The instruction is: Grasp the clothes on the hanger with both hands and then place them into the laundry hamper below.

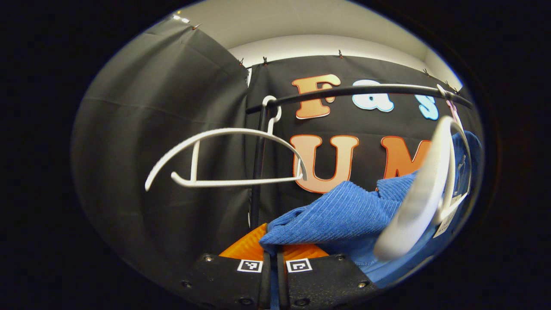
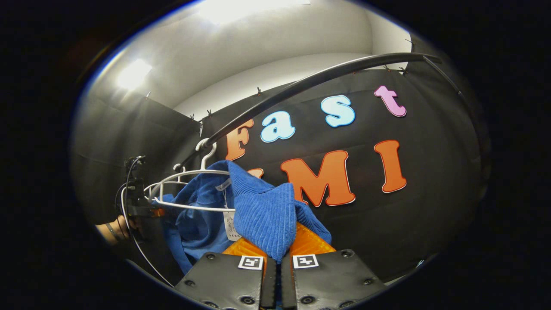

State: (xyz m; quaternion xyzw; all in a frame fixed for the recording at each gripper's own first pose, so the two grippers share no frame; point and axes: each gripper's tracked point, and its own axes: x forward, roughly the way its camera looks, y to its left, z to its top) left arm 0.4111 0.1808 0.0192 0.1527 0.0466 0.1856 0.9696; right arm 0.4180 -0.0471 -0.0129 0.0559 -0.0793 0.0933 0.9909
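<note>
A blue ribbed garment (image 1: 344,211) hangs partly on a white hanger (image 1: 424,193) close at the right of the left gripper view. My left gripper (image 1: 272,253) is shut on a fold of it. In the right gripper view the same blue garment (image 2: 258,211) drapes over the white hanger (image 2: 189,189) under the black rail (image 2: 323,77). My right gripper (image 2: 277,255) is shut on a ribbed flap of the cloth. The left gripper (image 2: 134,202) and the hand (image 2: 112,230) holding it appear farther off at the left, beside the hanger.
An empty white hanger (image 1: 224,159) hangs from the black rail (image 1: 366,90) next to a black upright post (image 1: 257,172). Black cloth walls close in behind and to the left. A paper tag (image 2: 232,226) dangles from the garment.
</note>
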